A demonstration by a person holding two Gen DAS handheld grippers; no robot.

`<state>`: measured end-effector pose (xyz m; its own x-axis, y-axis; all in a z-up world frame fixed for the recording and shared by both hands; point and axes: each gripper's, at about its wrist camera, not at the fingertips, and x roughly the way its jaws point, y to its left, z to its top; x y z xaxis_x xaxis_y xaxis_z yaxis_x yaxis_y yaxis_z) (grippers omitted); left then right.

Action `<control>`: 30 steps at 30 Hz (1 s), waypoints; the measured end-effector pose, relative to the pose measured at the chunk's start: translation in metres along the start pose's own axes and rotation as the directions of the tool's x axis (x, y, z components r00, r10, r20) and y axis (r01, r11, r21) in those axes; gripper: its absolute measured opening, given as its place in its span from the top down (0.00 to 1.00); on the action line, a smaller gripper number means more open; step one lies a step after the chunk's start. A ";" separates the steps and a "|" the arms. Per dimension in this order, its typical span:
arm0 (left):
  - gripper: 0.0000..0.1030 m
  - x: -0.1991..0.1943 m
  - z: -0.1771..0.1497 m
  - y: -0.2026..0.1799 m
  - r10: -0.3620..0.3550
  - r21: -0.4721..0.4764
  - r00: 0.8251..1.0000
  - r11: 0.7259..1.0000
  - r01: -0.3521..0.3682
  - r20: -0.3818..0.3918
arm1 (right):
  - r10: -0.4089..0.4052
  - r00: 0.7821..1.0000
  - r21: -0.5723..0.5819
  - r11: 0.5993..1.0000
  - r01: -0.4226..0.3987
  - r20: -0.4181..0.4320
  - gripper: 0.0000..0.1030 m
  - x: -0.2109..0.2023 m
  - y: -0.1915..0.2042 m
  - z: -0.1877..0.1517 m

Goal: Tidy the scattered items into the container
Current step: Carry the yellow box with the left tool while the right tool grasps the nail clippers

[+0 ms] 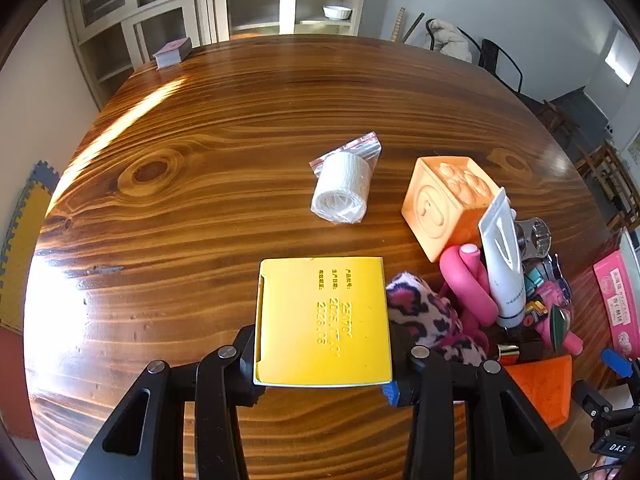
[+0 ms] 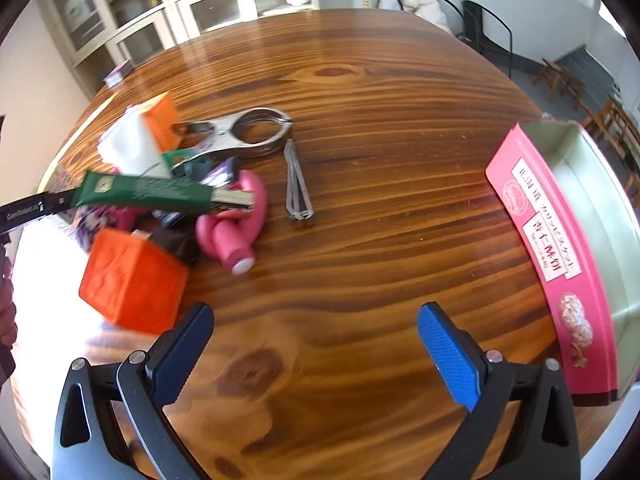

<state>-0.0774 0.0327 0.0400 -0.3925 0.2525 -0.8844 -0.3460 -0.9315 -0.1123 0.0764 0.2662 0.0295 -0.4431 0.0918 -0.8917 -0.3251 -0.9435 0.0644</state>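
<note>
My left gripper (image 1: 322, 376) is shut on a yellow box (image 1: 322, 320) and holds it above the wooden table (image 1: 200, 208). A bagged white roll (image 1: 344, 184) and a pale orange cube (image 1: 448, 204) lie ahead. To the right is a pile: leopard-print cloth (image 1: 424, 316), pink tube (image 1: 468, 284), white tube (image 1: 502, 264). My right gripper (image 2: 314, 356) is open and empty over the table. Left of it lie an orange cube (image 2: 132, 284), a green tube (image 2: 148, 194), a pink tube (image 2: 240, 228), a metal clamp (image 2: 244, 132) and a small metal tool (image 2: 298, 188). The pink open box (image 2: 556, 240) stands at the right.
A small box (image 1: 174, 52) sits at the table's far edge. Cabinets (image 1: 224, 4) stand behind the table; chairs (image 1: 496, 60) are at the back right. The pink box also shows in the left wrist view (image 1: 616, 300).
</note>
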 end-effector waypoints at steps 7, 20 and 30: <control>0.57 -0.008 -0.023 -0.005 -0.034 -0.005 0.998 0.999 0.033 -0.055 | 0.006 1.000 -0.057 0.998 -0.005 0.023 0.07 -0.009 0.013 0.011; 0.57 -0.019 -0.036 0.002 -0.036 -0.024 0.997 0.999 0.035 -0.064 | 0.004 1.000 0.026 1.000 -0.003 -0.018 0.43 0.021 -0.010 0.069; 0.56 -0.022 -0.032 -0.008 -0.058 -0.015 0.997 0.998 0.058 -0.048 | -0.057 0.992 -0.065 0.997 0.050 -0.115 0.72 0.054 -0.001 0.075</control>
<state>-0.0390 0.0261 0.0463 -0.3300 0.2933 -0.8973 -0.3551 -0.9193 -0.1699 -0.0094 0.2961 0.0149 -0.3246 0.1083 -0.9396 -0.2916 -0.9565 -0.0095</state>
